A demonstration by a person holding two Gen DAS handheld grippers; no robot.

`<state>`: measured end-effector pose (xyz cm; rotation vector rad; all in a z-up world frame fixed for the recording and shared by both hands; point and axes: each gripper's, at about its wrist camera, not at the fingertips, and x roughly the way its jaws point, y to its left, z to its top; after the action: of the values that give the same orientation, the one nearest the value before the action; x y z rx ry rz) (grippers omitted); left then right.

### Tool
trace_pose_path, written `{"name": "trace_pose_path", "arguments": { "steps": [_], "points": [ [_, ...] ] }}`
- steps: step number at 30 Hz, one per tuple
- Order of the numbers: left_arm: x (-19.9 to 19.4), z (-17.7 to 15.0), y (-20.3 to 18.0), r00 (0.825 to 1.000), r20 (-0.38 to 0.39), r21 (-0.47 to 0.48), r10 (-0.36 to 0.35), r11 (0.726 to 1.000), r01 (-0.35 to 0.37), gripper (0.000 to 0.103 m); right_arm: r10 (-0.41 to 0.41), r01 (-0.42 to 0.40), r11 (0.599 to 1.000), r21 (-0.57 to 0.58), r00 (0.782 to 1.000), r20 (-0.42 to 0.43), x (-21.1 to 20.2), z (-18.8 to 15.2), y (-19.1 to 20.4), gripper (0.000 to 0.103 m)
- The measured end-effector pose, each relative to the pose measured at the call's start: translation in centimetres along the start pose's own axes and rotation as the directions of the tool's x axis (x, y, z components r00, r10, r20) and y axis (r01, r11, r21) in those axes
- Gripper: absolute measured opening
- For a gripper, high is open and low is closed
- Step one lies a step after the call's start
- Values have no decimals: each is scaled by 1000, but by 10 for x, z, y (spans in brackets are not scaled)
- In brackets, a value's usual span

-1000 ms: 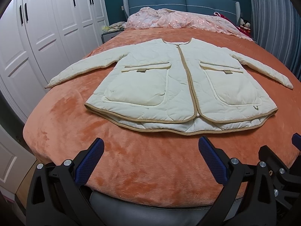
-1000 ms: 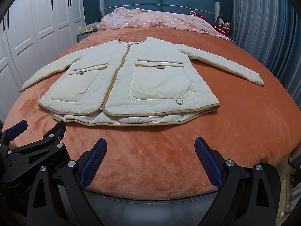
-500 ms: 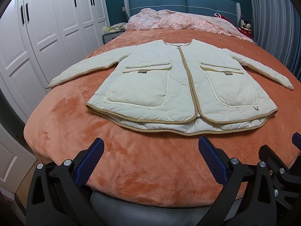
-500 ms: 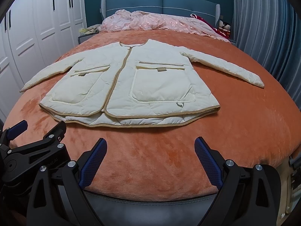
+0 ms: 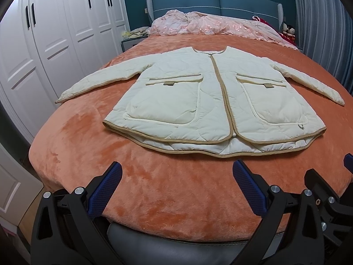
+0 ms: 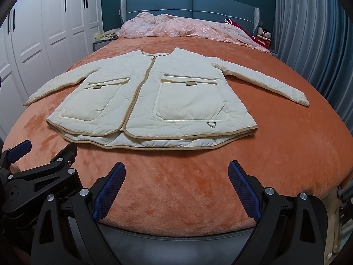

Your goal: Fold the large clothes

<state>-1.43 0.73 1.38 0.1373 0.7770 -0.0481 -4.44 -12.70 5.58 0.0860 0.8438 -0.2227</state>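
A cream quilted jacket with tan trim lies flat, front up, on the orange bed cover, both sleeves spread out to the sides. It also shows in the right wrist view. My left gripper is open and empty above the bed's near edge, short of the jacket's hem. My right gripper is open and empty, also short of the hem. The left gripper's body shows at the left of the right wrist view.
A pink quilt is piled at the blue headboard. White wardrobe doors run along the left. Grey curtains hang on the right. A nightstand stands by the bed's far left corner.
Both views have tilted slightly, so the jacket sits a little lower in the frames. The grippers stay open and the jacket has not moved.
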Motion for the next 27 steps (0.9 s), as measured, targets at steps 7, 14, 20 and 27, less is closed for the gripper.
{"name": "trace_pose_path", "arguments": {
  "steps": [7,14,20,27],
  "points": [
    [0,0,0,1000,3,2,1,1000,-1,98,1,-1,1000,1,1000,0,0,0,0,92],
    [-1,0,1,1000,3,2,3,1000,-3,98,9,-9,1000,9,1000,-6,0,-2,1,92],
    [1,0,1,1000,-2,2,3,1000,-3,98,16,-15,1000,15,1000,-21,3,-3,-2,92],
    [6,-1,-2,1000,-9,9,9,1000,-9,98,24,-23,1000,13,999,-40,10,-3,-4,92]
  ]
}}
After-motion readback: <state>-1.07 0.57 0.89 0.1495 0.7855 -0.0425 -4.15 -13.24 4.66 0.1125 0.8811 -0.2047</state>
